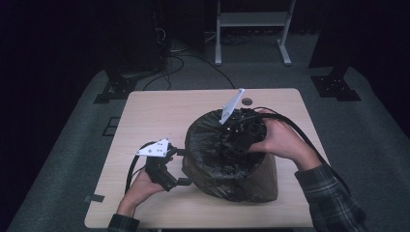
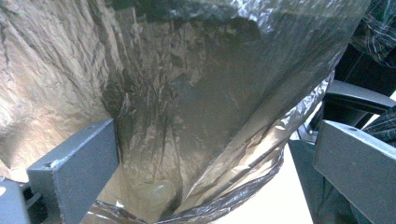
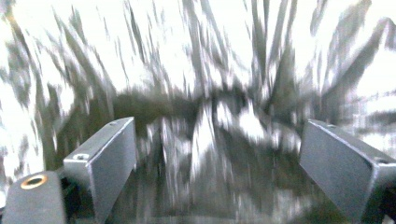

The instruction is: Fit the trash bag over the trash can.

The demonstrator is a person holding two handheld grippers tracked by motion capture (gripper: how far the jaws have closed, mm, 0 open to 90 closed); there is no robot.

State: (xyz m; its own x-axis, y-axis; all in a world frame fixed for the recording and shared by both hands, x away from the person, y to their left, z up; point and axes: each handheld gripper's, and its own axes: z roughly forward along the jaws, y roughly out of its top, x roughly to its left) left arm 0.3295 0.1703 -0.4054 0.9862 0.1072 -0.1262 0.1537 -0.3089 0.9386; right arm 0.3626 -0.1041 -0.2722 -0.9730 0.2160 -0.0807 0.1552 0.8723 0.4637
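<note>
A thin black plastic bag point(image 1: 217, 159) covers a brown container point(image 1: 267, 176) in the middle of the wooden table point(image 1: 150, 116). My left gripper point(image 1: 185, 166) is level at the bag's left side, open, with the wall of the bag bulging between its jaws. In the left gripper view the crinkled bag point(image 2: 196, 93) hangs just ahead of the left gripper point(image 2: 215, 140), and the pads are clear of it. My right gripper point(image 1: 237, 137) reaches down into the bag's mouth from the right. The right gripper point(image 3: 219, 135) is open, facing blurred shiny film point(image 3: 205, 60).
A round hole point(image 1: 247, 101) lies in the table behind the bag. On the floor beyond the table stand a white frame point(image 1: 251, 29) and black stand bases point(image 1: 113, 89), with cables point(image 1: 179, 60) between them. A strip of tape point(image 1: 94, 198) sticks out at the front left edge.
</note>
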